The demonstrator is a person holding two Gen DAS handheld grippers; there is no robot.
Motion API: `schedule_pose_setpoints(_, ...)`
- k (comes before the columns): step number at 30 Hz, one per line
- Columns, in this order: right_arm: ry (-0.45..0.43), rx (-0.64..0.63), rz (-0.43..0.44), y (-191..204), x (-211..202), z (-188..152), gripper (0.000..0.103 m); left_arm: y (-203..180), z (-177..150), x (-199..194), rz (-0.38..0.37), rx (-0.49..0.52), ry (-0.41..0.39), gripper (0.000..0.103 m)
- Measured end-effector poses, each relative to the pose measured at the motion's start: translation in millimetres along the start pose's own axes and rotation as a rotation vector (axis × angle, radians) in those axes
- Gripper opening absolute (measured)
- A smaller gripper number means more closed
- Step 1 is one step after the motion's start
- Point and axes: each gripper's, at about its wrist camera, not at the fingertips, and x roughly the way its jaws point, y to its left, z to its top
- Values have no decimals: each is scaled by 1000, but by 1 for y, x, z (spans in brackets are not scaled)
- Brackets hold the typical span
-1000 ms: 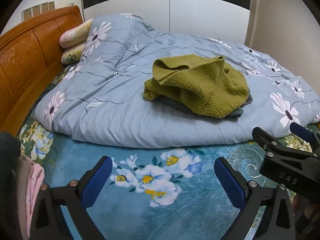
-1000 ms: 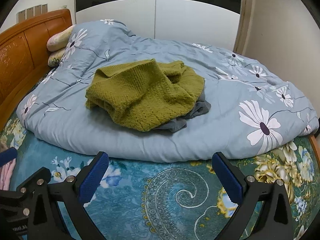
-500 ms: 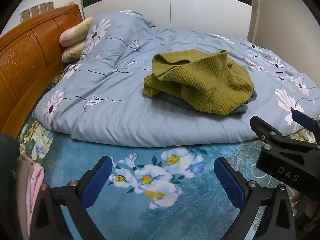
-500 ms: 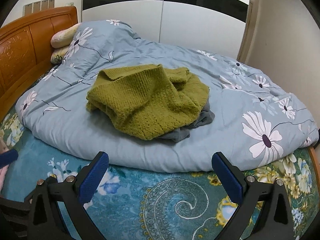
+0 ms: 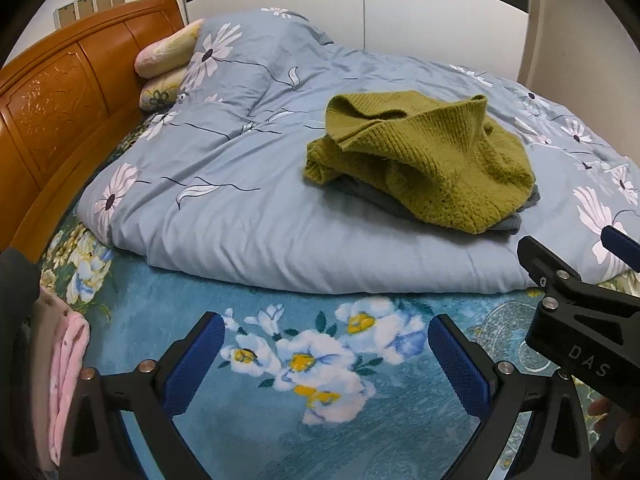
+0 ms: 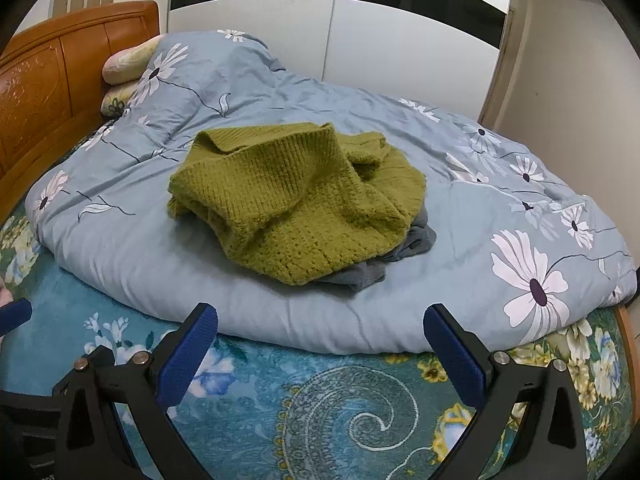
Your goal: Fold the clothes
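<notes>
A crumpled olive-green knitted sweater [image 6: 296, 204] lay in the centre of the right wrist frame, heaped over a grey garment [image 6: 408, 248] on the pale blue flower-print duvet [image 6: 280, 312]. The left gripper [image 5: 324, 354] and the right gripper [image 6: 320, 344] both hung at the bottom of their frames above the teal floral bedsheet [image 5: 240, 420], jaws spread wide and empty. The sensible reach was probably for the sweater alone: pinch its ribbed hem at two separated points, lift it clear of the grey piece, then spread it flat before folding.
</notes>
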Motion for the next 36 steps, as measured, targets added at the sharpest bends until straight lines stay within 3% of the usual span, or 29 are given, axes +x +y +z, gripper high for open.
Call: schedule_pose_setpoints(36, -32, 2, 26, 0, -4, 5, 103, 2, 6, -3, 6, 0, 4, 103)
